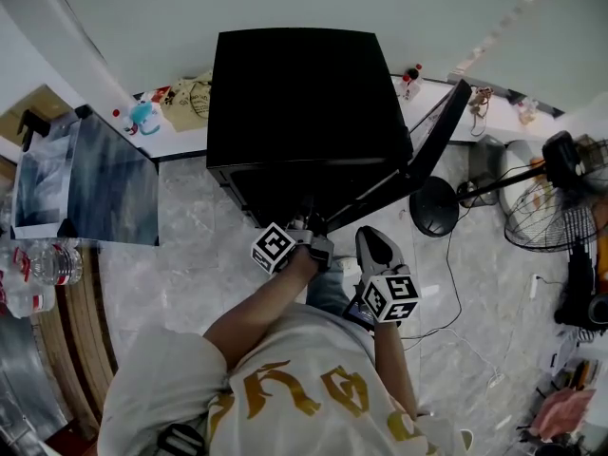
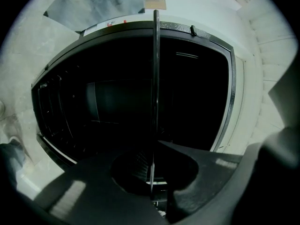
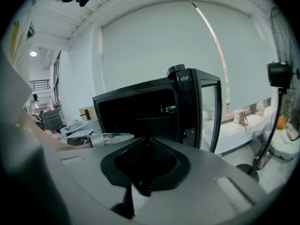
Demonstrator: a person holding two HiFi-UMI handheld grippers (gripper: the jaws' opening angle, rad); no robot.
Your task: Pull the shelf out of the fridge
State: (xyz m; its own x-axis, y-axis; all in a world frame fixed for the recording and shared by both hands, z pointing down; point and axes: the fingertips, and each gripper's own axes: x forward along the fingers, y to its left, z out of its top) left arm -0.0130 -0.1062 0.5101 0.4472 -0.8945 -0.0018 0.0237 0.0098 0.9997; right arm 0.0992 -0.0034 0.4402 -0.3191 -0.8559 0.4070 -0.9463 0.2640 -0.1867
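Note:
A black mini fridge [image 1: 304, 93] stands on the floor with its door [image 1: 418, 160] swung open to the right. My left gripper [image 1: 309, 240] reaches into the dark opening at the front. In the left gripper view the thin shelf [image 2: 155, 88] shows edge-on as a straight line running between the jaws of the left gripper [image 2: 152, 172], which are shut on its front edge. My right gripper [image 1: 378, 255] hangs back beside the left one, apart from the fridge. In its own view the right gripper [image 3: 145, 142] is shut on nothing and faces the open door [image 3: 187, 107].
A standing fan [image 1: 560, 207] and a round black base [image 1: 434, 205] sit right of the fridge, with cables on the floor. At the left are a glass-topped surface [image 1: 85, 183] and water bottles [image 1: 38, 264]. A white ledge with small items runs behind the fridge.

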